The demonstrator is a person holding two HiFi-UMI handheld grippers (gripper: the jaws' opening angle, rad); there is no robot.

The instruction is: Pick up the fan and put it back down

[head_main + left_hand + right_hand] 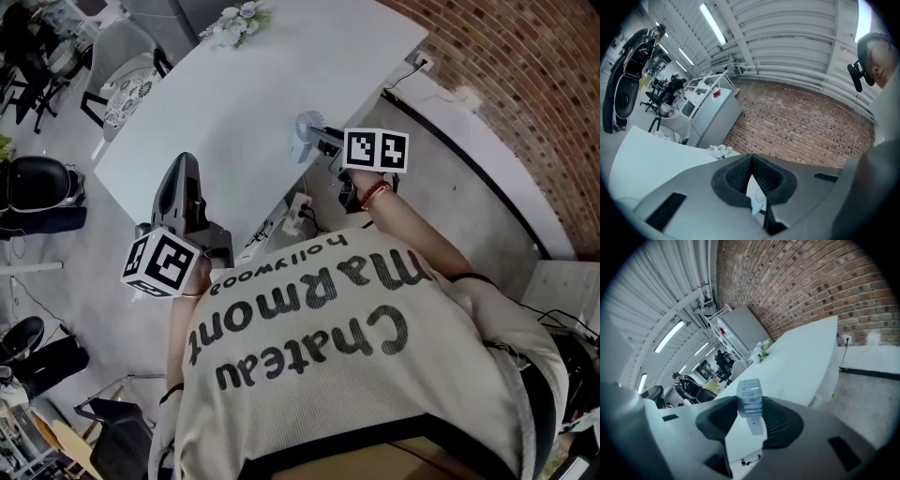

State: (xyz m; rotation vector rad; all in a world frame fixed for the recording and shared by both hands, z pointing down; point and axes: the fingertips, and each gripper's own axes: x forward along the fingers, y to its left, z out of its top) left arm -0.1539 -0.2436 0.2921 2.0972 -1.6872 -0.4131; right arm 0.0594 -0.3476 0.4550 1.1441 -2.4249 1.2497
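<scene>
A small white fan (306,134) hangs at the near edge of the white table (244,84), clamped between the jaws of my right gripper (321,141). In the right gripper view the fan (750,399) stands upright between the two dark pads (780,420), which press on its sides, with the table (806,357) behind it. My left gripper (185,164) is off to the left over the table's near corner. Its jaws touch at the tips (750,157) and hold nothing. The fan (759,200) shows small through the gap below them.
A bunch of white flowers (239,21) lies at the table's far end, with a patterned chair (127,80) beside it. A brick wall (525,75) runs along the right. A power strip and cables (298,211) sit on the floor under the table edge. A black chair (33,183) stands at the left.
</scene>
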